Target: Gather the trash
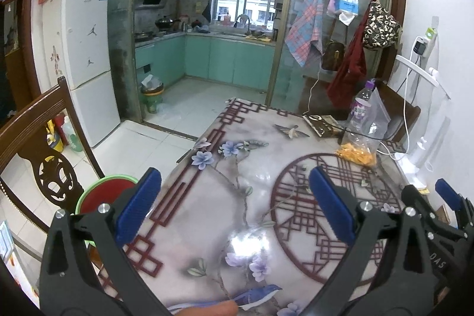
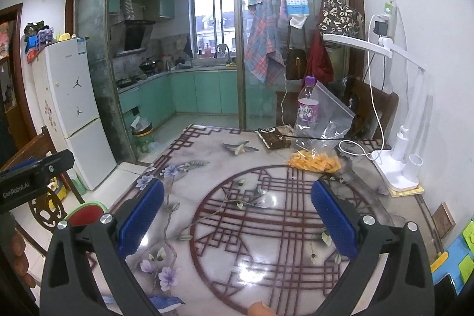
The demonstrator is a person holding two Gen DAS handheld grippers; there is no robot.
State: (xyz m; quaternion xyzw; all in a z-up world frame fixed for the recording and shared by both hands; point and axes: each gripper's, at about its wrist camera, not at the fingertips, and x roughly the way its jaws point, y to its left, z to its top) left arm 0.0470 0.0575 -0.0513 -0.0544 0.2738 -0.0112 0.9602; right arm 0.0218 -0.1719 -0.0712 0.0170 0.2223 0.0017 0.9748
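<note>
At the far right of the patterned table [image 1: 254, 197] lie a dark brown snack wrapper [image 1: 324, 125], a clear plastic bottle with a purple label [image 1: 360, 116], and a clear plastic bag holding orange pieces [image 1: 360, 154]. They also show in the right wrist view: wrapper [image 2: 274, 136], bottle [image 2: 306, 114], bag [image 2: 318, 160]. My left gripper [image 1: 237, 209] is open and empty above the table's near side. My right gripper [image 2: 237, 216] is open and empty, short of the bag. It also shows at the right edge of the left view [image 1: 444, 197].
A white desk lamp [image 2: 397, 165] with cables stands at the table's right edge by the wall. A wooden chair [image 1: 44, 162] and a red-and-green round stool [image 1: 105, 193] stand left of the table. A green trash bin [image 1: 152, 98] stands by the kitchen doorway next to the fridge [image 1: 86, 61].
</note>
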